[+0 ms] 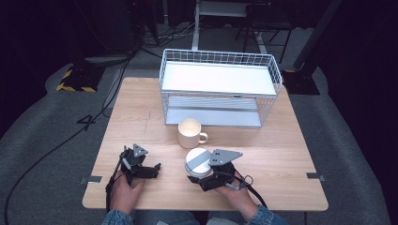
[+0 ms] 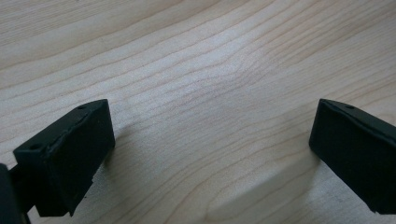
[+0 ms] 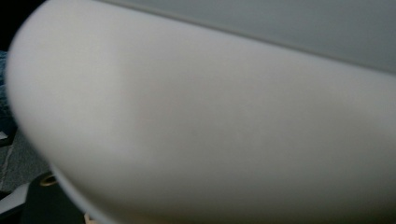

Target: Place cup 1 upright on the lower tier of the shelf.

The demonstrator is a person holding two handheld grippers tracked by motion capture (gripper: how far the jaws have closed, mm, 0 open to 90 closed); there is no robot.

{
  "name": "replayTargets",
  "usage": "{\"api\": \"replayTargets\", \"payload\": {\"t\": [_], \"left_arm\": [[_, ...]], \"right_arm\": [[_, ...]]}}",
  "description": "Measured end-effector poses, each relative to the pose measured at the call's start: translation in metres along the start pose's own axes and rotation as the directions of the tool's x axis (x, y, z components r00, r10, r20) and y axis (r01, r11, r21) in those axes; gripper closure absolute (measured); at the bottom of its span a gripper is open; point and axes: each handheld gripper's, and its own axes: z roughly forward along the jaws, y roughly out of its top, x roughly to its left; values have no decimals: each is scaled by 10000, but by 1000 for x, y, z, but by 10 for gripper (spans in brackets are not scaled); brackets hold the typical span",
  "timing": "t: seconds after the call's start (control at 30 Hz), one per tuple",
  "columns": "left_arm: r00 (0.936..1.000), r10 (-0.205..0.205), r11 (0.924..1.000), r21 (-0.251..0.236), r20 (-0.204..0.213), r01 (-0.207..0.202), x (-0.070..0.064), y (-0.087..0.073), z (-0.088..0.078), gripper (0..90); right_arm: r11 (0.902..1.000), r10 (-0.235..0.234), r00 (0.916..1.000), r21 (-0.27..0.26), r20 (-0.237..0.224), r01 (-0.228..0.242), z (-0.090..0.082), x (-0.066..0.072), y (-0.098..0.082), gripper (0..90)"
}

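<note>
Right gripper (image 1: 198, 174) sat just in front of the mug (image 1: 191, 132), on the person's side of it, held low near the table's (image 1: 281, 154) near edge; the right hand (image 1: 238, 191) came in from the bottom edge, wrist angled inward so the gripper pointed left and slightly away; its grey plate faced up; jaws were clamped on the white round lid (image 1: 197, 162), which lay roughly flat, a little tilted, close in front of the mug and apart from it; in the right gripper view the lid (image 3: 201, 135) sat blurred right against the lens.

Left gripper (image 1: 152, 171) lay left of the mug and nearer the person, well apart from it; the left hand (image 1: 126, 191) gripped it from behind, forearm up from the bottom edge, gripper pointing right toward the lid; in the left gripper view the jaws stood wide apart with bare wood (image 2: 210, 93) between them, nothing held.

Wire rack (image 1: 220, 89) stood just behind the mug, at the far side of the table; mug upright, handle turned right.
</note>
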Motion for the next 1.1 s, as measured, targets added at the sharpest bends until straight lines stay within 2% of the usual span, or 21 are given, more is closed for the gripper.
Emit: {"api": "replayTargets", "payload": {"t": [0.43, 0.53, 0.57, 0.6, 0.63, 0.77, 0.83, 0.9, 0.93, 0.97, 1.0, 1.03, 1.1], "left_arm": [[10000, -3, 10000, -2, 0, 3, 0, 0, 0, 6], [10000, -4, 10000, -6, 1, 4, 0, 0, 0, 6], [10000, -1, 10000, -3, -2, 1, 0, 0, 0, 6], [10000, -1, 10000, -3, -2, 1, 0, 0, 0, 6], [10000, -2, 10000, -2, -3, 2, 0, 0, 0, 6], [10000, -6, 10000, -6, 0, 6, 0, 0, 0, 6], [10000, -2, 10000, -5, 2, 2, 0, 0, 0, 6], [10000, 25, 10000, 45, -2, -25, 0, -1, -1, 6], [10000, 25, 10000, 45, -2, -25, 0, -1, -1, 6], [10000, 26, 10000, 46, -9, -26, 0, -1, -1, 6], [10000, 26, 10000, 46, -9, -26, 0, -1, -1, 6], [10000, 26, 10000, 40, -13, -26, 0, -1, -1, 6], [10000, 25, 10000, 40, -14, -25, 0, -1, -1, 6]], "right_arm": [[9998, 35, 9971, -182, 758, -21, -24, -24, 19, 187], [9997, 121, 9952, -244, 967, -98, -30, -32, 23, 188], [9996, 168, 9932, -261, 1148, -139, -34, -39, 26, 188], [9996, 168, 9932, -261, 1148, -139, -34, -39, 26, 188], [9996, 176, 9910, -257, 1330, -143, -37, -47, 29, 188], [9993, 324, 9877, -215, 1527, -295, -40, -58, 31, 188], [9982, 593, 9809, -221, 1854, -562, -43, -78, 33, 188], [9968, 793, 9764, -211, 2007, -766, -44, -89, 33, 188], [9968, 793, 9764, -211, 2007, -766, -44, -89, 33, 188], [9956, 934, 9697, -245, 2257, -902, -45, -101, 32, 188], [9956, 934, 9697, -245, 2257, -902, -45, -101, 32, 188], [9936, 1127, 9628, -229, 2457, -1105, -46, -113, 30, 188], [9911, 1326, 9547, -223, 2665, -1314, -47, -123, 28, 188]]}}
